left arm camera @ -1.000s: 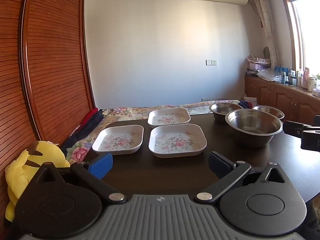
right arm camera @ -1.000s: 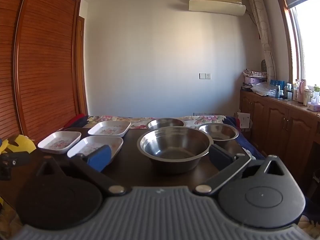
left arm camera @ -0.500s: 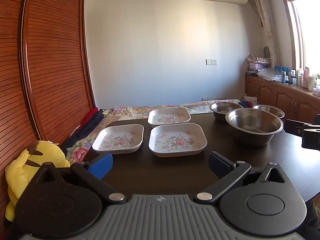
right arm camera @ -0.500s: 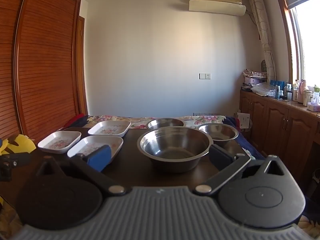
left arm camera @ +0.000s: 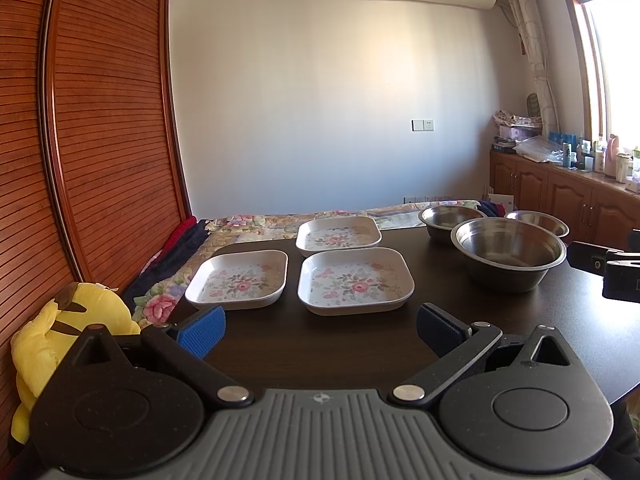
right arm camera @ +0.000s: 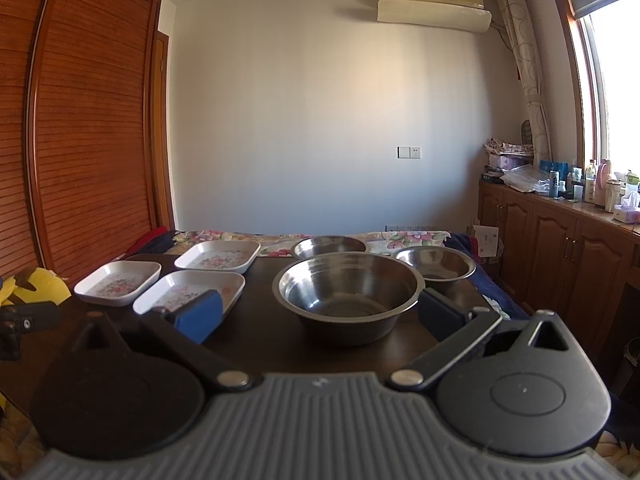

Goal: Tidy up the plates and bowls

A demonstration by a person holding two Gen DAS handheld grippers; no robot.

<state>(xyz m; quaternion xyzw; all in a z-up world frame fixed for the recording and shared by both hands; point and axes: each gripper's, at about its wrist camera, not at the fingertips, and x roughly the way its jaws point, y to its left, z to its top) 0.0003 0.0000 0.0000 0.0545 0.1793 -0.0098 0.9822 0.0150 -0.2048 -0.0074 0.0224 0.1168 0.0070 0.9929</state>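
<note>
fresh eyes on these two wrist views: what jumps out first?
Three white floral square plates lie spread singly on the left half of the dark table, and three steel bowls sit apart on the right half, the large steel bowl nearest. The left gripper and right gripper are both open and empty, short of the dishes. A yellow plush toy sits off the table's left edge.

Your left gripper (left arm camera: pixel 318 330) has a ribbed grey body, black round housings, silver pivot screws and blue ribbed pads (left arm camera: pixel 200 330). Your right gripper (right arm camera: pixel 318 314) matches; its right pad appears darker, possibly shadow.
</note>
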